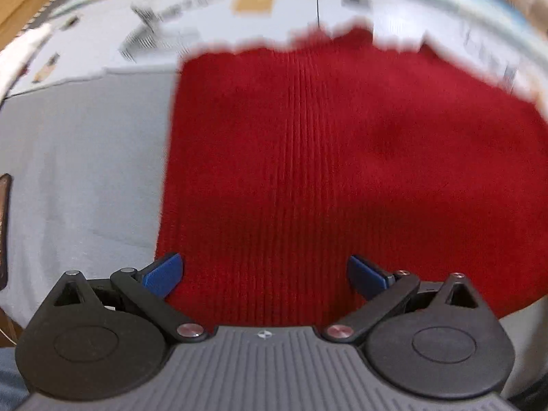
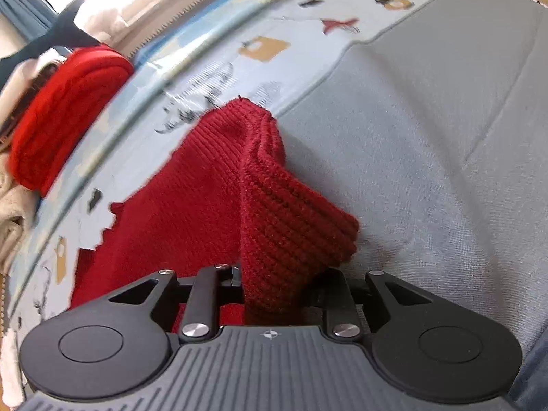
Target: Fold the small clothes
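Left wrist view: the left tool [image 1: 264,274] has its two blue pads [image 1: 163,274] spread wide, with nothing between them. It sits at the near edge of a red knit garment [image 1: 308,171], which lies fairly flat and fills the middle and right of the view. Its ribbing runs away from the tool, and its far edge looks blurred and ragged. The garment rests on a grey sheet [image 1: 85,171] that shows to the left. Beyond the sheet is a pale printed cloth [image 1: 191,10] with dark marks and a tan patch, too blurred to read. A dark brown edge [image 1: 4,233] shows at the far left, too little of it to identify.

Right wrist view: the right tool [image 2: 274,294] is pressed together on a fold of the same red garment [image 2: 281,212]. The pinched part, a thick ribbed band, rises from between the fingers and is lifted above the grey sheet [image 2: 445,137]. The rest of the garment spreads to the left over the printed cloth [image 2: 263,48]. Well apart, at the upper left, a brighter red folded knit [image 2: 65,113] lies on a pile of pale fabric [image 2: 10,205]. A dark shape [image 2: 65,30] stands behind it against a bright window
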The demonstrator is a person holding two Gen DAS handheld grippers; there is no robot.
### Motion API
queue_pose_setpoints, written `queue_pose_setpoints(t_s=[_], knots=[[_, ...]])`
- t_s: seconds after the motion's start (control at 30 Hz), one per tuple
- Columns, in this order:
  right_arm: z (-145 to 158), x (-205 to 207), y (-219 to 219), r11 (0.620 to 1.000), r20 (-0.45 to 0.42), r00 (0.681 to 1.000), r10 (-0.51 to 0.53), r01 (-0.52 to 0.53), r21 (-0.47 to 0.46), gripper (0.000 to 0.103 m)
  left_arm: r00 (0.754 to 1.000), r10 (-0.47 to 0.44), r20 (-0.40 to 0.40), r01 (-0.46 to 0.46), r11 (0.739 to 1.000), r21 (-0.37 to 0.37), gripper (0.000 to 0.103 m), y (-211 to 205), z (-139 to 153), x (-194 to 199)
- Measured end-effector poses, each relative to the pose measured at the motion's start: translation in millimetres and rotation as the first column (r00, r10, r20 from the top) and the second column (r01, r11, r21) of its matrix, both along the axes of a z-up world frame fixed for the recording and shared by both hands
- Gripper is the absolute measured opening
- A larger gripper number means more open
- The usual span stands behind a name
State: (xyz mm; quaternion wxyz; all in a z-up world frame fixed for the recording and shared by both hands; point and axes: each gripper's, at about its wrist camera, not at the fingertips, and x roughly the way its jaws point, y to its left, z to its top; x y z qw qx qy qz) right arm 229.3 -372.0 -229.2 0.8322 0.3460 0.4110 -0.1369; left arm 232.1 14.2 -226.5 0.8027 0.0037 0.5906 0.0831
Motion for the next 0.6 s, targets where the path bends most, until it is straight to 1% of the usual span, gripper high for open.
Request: queue_pose_setpoints(t_s=[0.07,0.13,0.17,0.2,0.27,0.33,0.37,0.4,0.43,0.47,0.5,0.53,0.57,0.6], knots=[[-3.9,5.4,1.3,1.000,-0.043,0.999,0.001,-0.002,-0.019,0.023,1.000,-0.017,0.026,0.018,1.000,0.000,0.103,0.7,-4.3,-3.1],[2.4,12.7,10.0,0.996,-0.076,0.997,0.026,-0.032,-0.078,0.023,0.999,-0.022,0.029,0.023,0.999,-0.033,0.103,6.7,4.9,-6.0],[8.4,16.1,15.6,0.993,-0.087,0.995,0.040,-0.049,-0.108,0.023,0.999,-0.014,0.042,0.017,0.998,-0.062,0.103,13.9,13.6,-8.4],[17.0,18.7,21.5,0.989,-0.083,0.995,0.055,-0.066,-0.131,0.021,0.998,0.002,0.060,0.003,0.996,-0.094,0.103,22.6,22.4,-11.5],[37.7,21.7,37.0,0.977,-0.041,0.993,0.108,-0.113,-0.181,0.020,0.993,0.061,0.098,-0.048,0.990,-0.136,0.103,47.6,40.7,-19.2],[64.5,23.9,65.3,0.940,0.007,0.978,0.209,-0.198,-0.277,0.020,0.986,0.116,0.123,-0.098,0.984,-0.146,0.103,74.9,50.0,-24.9],[78.0,25.2,85.1,0.904,0.015,0.962,0.274,-0.252,-0.346,0.019,0.981,0.147,0.125,-0.129,0.981,-0.144,0.103,88.2,51.7,-27.9],[90.9,26.0,109.0,0.853,0.016,0.939,0.344,-0.306,-0.423,0.019,0.975,0.183,0.122,-0.164,0.975,-0.150,0.103,103.5,51.8,-30.5],[101.0,25.1,131.4,0.806,0.023,0.913,0.408,-0.348,-0.479,0.018,0.970,0.214,0.119,-0.193,0.967,-0.165,0.103,116.4,51.8,-33.2],[109.2,22.1,156.3,0.749,0.031,0.877,0.479,-0.390,-0.536,0.018,0.962,0.247,0.113,-0.223,0.957,-0.187,0.103,129.7,51.4,-35.4],[115.0,16.8,184.7,0.674,0.028,0.829,0.558,-0.434,-0.598,0.015,0.954,0.279,0.109,-0.251,0.944,-0.215,0.103,141.3,51.9,-38.7],[117.4,10.0,210.7,0.596,0.012,0.781,0.625,-0.467,-0.654,0.015,0.946,0.304,0.110,-0.269,0.930,-0.250,0.103,151.6,52.0,-43.3],[115.4,-0.9,241.3,0.494,-0.018,0.718,0.696,-0.497,-0.714,0.015,0.941,0.321,0.109,-0.282,0.918,-0.279,0.103,160.8,52.3,-47.0],[110.9,-11.5,264.4,0.409,-0.045,0.659,0.751,-0.517,-0.752,0.015,0.935,0.338,0.105,-0.293,0.906,-0.305,0.103,167.7,50.5,-50.9]])
